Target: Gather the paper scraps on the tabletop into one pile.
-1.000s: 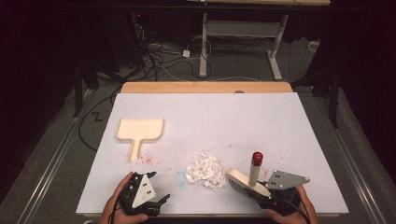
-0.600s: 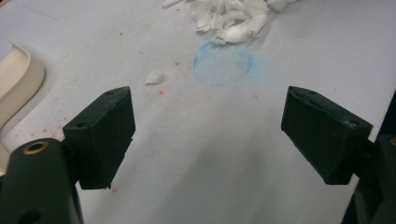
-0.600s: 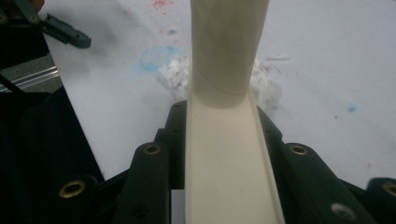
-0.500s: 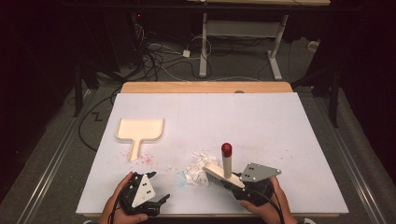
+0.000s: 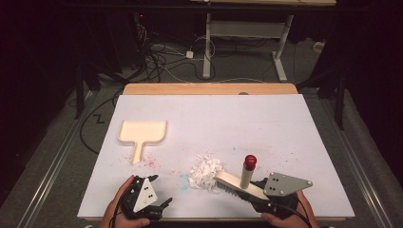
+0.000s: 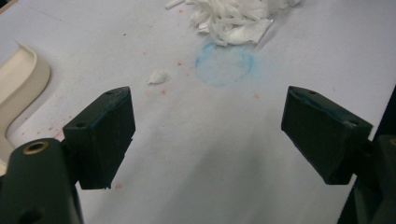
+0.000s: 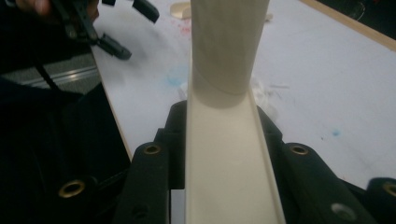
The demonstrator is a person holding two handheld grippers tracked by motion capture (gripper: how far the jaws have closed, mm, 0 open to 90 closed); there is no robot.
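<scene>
High view shows the right gripper [image 5: 247, 192] clenched on a cream brush [image 5: 236, 184] with a red-tipped handle, its bristles touching the right edge of the pile of white paper scraps [image 5: 206, 172]. Left of this pile, the left gripper [image 5: 159, 205] rests with jaws wide apart and nothing between them. Further left of the pile lies the cream dustpan [image 5: 141, 133].

- Your high view looks forward and down from above your side of the white table [image 5: 266, 123].
- Your left gripper view sits low and close, facing the paper scraps [image 6: 233, 18].
- Your right gripper view looks along the brush [image 7: 224, 154].
- All 3 views share the scraps' area.
</scene>
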